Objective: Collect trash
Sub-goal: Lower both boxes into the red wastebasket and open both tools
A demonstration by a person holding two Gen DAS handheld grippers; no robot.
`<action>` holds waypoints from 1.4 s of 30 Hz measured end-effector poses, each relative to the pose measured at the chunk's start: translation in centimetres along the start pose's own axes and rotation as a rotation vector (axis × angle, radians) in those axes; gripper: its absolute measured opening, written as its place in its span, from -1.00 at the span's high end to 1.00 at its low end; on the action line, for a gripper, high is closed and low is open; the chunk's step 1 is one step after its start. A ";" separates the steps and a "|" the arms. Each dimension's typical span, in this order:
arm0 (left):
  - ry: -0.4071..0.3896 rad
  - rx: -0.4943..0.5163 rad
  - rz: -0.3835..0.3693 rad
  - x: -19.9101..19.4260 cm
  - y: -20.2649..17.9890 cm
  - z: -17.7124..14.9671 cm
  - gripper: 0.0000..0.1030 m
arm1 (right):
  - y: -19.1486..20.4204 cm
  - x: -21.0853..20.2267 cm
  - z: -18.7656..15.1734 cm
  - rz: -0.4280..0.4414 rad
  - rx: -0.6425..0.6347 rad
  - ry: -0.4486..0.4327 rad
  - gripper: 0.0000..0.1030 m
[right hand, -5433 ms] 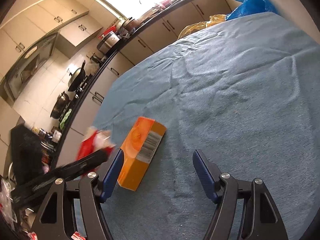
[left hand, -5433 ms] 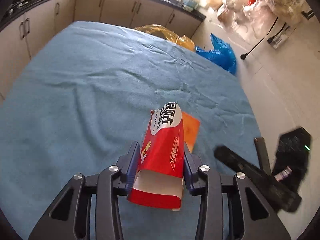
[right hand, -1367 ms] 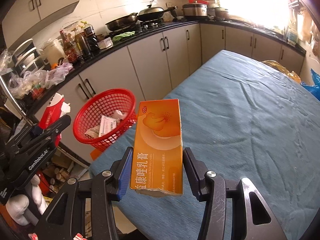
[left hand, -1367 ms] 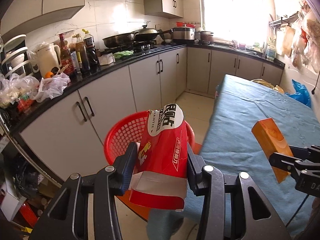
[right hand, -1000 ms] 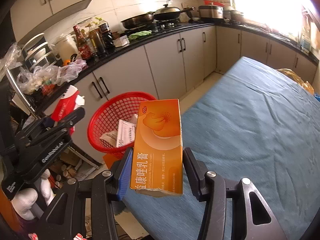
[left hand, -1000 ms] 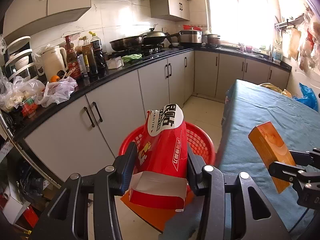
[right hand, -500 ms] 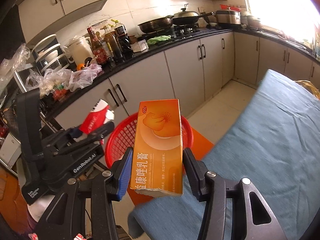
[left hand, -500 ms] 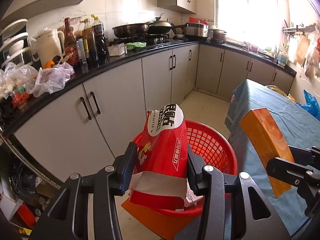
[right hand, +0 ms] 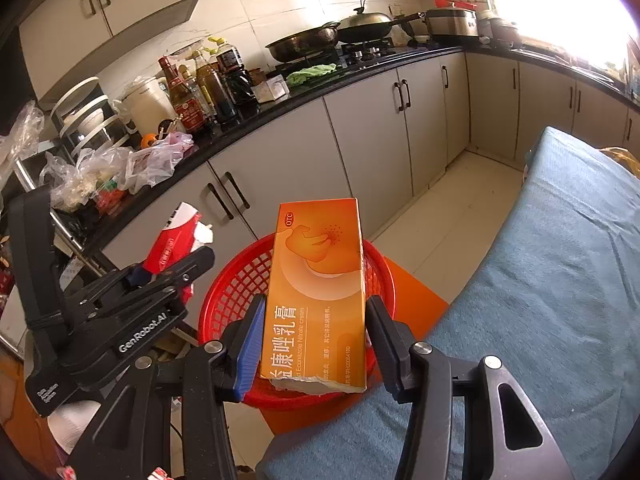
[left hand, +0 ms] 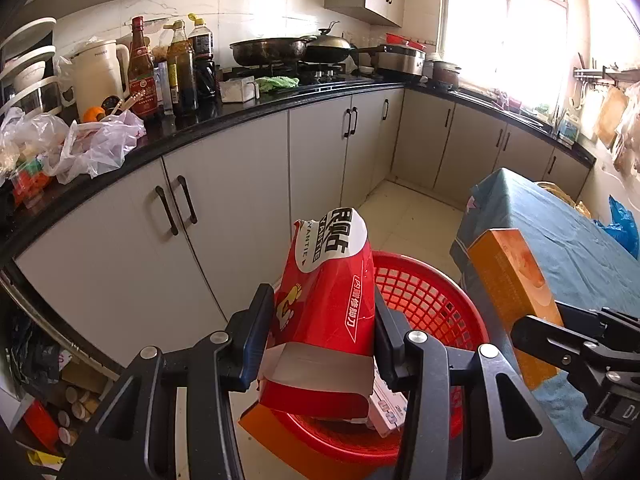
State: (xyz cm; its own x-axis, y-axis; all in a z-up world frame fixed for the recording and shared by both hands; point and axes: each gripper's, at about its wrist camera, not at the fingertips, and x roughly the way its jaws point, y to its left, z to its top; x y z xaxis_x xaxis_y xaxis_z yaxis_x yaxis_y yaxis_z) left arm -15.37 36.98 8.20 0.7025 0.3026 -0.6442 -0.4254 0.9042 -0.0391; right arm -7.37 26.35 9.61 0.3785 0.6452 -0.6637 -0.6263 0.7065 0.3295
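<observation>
My left gripper point(left hand: 322, 312) is shut on a red and white carton point(left hand: 326, 304), held over the near rim of a round red basket point(left hand: 432, 300). The basket point(right hand: 240, 280) stands on the floor beside the table and holds some paper trash. My right gripper point(right hand: 316, 328) is shut on an orange cream box point(right hand: 318, 280), held above the basket's table side. The orange box point(left hand: 516, 296) also shows at the right of the left wrist view, and the left gripper with the red carton point(right hand: 170, 244) shows at the left of the right wrist view.
A table with a blue cloth point(right hand: 560, 280) lies to the right. Grey kitchen cabinets point(left hand: 240, 208) under a black counter with bottles, a kettle and plastic bags run behind the basket. An orange flat sheet point(right hand: 416, 292) lies under the basket. Clutter sits on the floor at left.
Both grippers have swung from the table to the basket, each carrying its box. Over the last second they have moved closer, so the basket now lies right below them.
</observation>
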 end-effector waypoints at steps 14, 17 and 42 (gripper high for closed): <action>-0.003 -0.016 -0.007 0.7 0.5 0.2 0.14 | 0.9 1.2 0.2 -0.034 -0.025 -0.021 -0.04; -0.004 -0.014 -0.010 0.9 0.5 0.2 0.14 | 0.9 1.5 0.0 -0.041 -0.028 -0.020 -0.04; 0.001 -0.095 -0.050 2.3 1.5 0.2 0.13 | 0.8 4.0 -0.8 -0.061 -0.034 -0.063 -0.04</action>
State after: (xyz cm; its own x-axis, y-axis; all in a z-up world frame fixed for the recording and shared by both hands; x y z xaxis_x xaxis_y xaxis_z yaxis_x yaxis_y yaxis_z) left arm -14.28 39.11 6.84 0.7236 0.2571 -0.6406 -0.4420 0.8854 -0.1438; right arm -6.90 29.22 6.66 0.4578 0.6190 -0.6382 -0.6232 0.7354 0.2663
